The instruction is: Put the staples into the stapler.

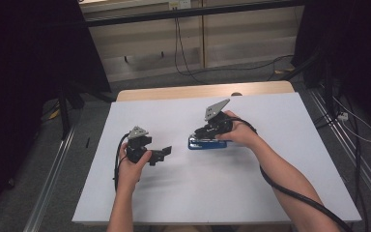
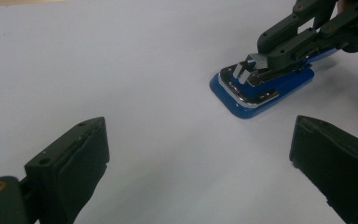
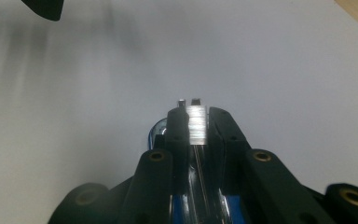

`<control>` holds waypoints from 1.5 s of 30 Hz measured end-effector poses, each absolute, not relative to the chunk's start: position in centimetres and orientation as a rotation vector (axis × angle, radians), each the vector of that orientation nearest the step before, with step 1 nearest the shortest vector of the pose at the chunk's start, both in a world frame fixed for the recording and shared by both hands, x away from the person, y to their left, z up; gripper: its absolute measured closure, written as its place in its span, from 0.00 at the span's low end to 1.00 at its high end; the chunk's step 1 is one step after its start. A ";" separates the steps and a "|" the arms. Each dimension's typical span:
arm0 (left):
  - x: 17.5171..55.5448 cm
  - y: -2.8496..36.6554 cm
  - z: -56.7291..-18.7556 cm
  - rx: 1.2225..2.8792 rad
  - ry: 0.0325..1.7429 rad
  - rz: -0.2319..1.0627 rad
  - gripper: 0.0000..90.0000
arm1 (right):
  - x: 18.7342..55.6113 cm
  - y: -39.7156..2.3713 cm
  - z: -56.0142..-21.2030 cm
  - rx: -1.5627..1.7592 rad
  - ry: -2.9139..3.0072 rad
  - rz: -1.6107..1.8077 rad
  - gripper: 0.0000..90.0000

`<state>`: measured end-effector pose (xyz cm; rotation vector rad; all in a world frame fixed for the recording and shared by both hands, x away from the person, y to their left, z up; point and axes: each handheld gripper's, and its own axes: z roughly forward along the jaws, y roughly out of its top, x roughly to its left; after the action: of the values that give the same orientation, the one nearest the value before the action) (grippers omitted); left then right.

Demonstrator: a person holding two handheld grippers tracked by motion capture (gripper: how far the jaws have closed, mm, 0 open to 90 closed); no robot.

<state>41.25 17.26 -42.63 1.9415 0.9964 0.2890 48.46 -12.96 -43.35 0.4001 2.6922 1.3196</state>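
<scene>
Stapler (image 1: 206,143), blue with a chrome top, lies flat on the white table (image 1: 270,193), right of centre in the high view. Right gripper (image 1: 196,134) rests on top of it, its hand behind. Left gripper (image 1: 166,151) sits well apart to the left, over bare table.

Left gripper view: own jaws spread wide, nothing between them; stapler (image 2: 261,91) lies ahead with the right gripper (image 2: 261,63) clamped along its chrome arm.

Right gripper view: jaws drawn close, clenched on either side of the stapler's bright metal strip (image 3: 196,123); blue base visible below.
</scene>
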 end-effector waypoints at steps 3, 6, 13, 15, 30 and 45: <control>41.3 17.3 -42.6 1.941 0.997 0.289 0.05 | 48.5 -12.9 -43.4 0.394 2.695 1.322 0.88; 41.3 17.2 -42.6 1.942 0.996 0.289 0.05 | 48.5 -12.9 -43.3 0.388 2.698 1.320 0.88; 41.3 17.3 -42.7 1.944 0.996 0.289 0.05 | 48.5 -12.9 -43.3 0.374 2.706 1.316 0.88; 41.3 17.3 -42.7 1.945 0.999 0.291 0.05 | 48.5 -12.9 -43.3 0.371 2.704 1.317 0.88; 41.3 17.2 -42.7 1.949 0.998 0.293 0.05 | 48.7 -12.8 -43.5 0.384 2.717 1.322 0.88; 41.3 17.1 -42.8 1.945 1.004 0.290 0.05 | 48.7 -12.7 -43.5 0.375 2.719 1.319 0.88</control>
<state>41.30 17.15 -42.76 1.9446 1.0035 0.2898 48.72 -12.73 -43.53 0.3753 2.7193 1.3186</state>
